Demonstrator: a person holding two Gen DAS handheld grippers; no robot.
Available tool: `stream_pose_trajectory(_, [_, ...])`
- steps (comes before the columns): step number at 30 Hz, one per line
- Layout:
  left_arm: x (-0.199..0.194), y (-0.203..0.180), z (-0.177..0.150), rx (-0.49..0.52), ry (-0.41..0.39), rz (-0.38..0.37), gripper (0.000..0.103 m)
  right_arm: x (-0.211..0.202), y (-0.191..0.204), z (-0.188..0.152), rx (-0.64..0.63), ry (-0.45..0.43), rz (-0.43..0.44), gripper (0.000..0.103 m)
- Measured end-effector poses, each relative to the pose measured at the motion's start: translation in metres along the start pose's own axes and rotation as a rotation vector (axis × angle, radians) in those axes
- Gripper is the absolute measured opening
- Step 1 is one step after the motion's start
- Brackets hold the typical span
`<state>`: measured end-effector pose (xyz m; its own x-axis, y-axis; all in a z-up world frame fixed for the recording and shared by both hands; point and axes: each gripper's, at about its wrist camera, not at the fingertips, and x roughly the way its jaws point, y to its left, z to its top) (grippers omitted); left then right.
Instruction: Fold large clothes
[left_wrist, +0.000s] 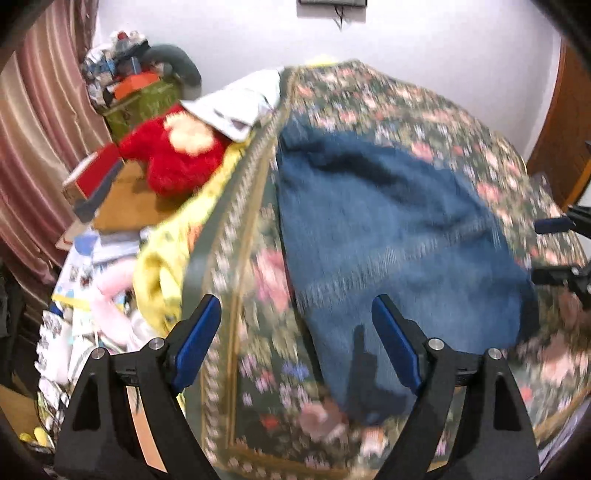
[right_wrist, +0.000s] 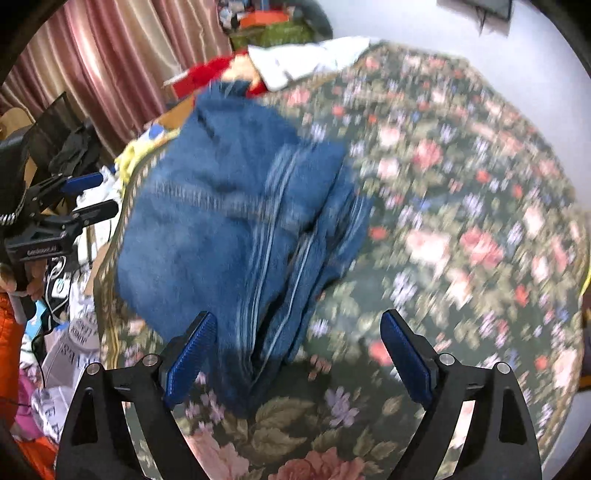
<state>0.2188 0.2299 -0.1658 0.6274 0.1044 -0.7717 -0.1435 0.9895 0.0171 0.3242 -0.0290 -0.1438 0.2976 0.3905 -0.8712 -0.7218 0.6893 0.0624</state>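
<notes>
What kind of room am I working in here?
Most likely a cluttered bedroom: a bed under a floral bedspread with the blue garment on it, pink curtains, and a red plush toy alongside.

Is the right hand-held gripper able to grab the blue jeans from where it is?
Probably yes. The right hand-held gripper is open and empty, and the folded blue jeans lie on the floral bedspread right ahead, their near edge between its fingers, nothing covering them.

Both views bright, even indoor light. Heavy motion blur on bedspread (right_wrist: 461, 206) and jeans (left_wrist: 388, 229). Fisheye bending, dark corner vignette. Soft shadows under fingers.
</notes>
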Motion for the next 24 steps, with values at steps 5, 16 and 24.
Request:
stream_pose_trajectory(5, [0.018,0.002,0.048,-0.002,-0.061,0.032,0.084,-0.010,-0.003,0.041,0.042,-0.121,-0.025,0.090])
stream_pose_trajectory(16, [0.106,0.009,0.104,-0.103,-0.045,0.011,0.089,0.085,-0.016,0.093,0.067,-0.054,-0.110,0.090])
stream_pose_trajectory(24, [0.133,0.016,0.110,-0.151,0.013,-0.038,0.093,0.104,-0.052,0.072,0.202,0.011,-0.014,0.090])
